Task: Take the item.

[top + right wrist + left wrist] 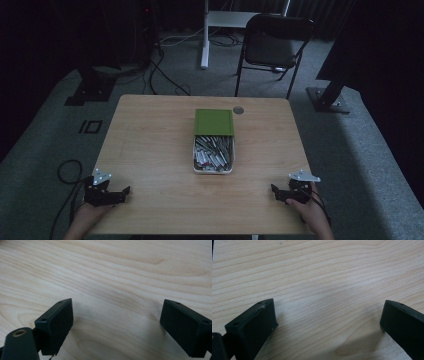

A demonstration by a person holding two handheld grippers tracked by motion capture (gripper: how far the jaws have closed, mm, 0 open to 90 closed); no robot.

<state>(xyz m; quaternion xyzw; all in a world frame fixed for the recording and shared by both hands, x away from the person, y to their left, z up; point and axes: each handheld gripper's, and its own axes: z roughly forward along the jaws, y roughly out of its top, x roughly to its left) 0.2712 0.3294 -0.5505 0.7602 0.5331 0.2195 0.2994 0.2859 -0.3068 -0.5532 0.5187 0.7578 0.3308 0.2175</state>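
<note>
A white box [196, 168] full of several small metallic pieces sits in the middle of the wooden table [150, 145], and its green lid [214, 122] lies just behind it. My left gripper [124, 192] rests at the table's front left corner, jaws wide apart over bare wood [327, 290]. At the front right corner my right gripper [275, 191] is open too, and nothing lies between its black fingers [56, 325]. Both grippers are far from the box.
A small round grommet [238, 110] is set into the table near its far edge. Behind the table stand a black folding chair [272, 42] and a white desk leg [204, 35]. Black stands and cables lie on the grey carpet at left and right.
</note>
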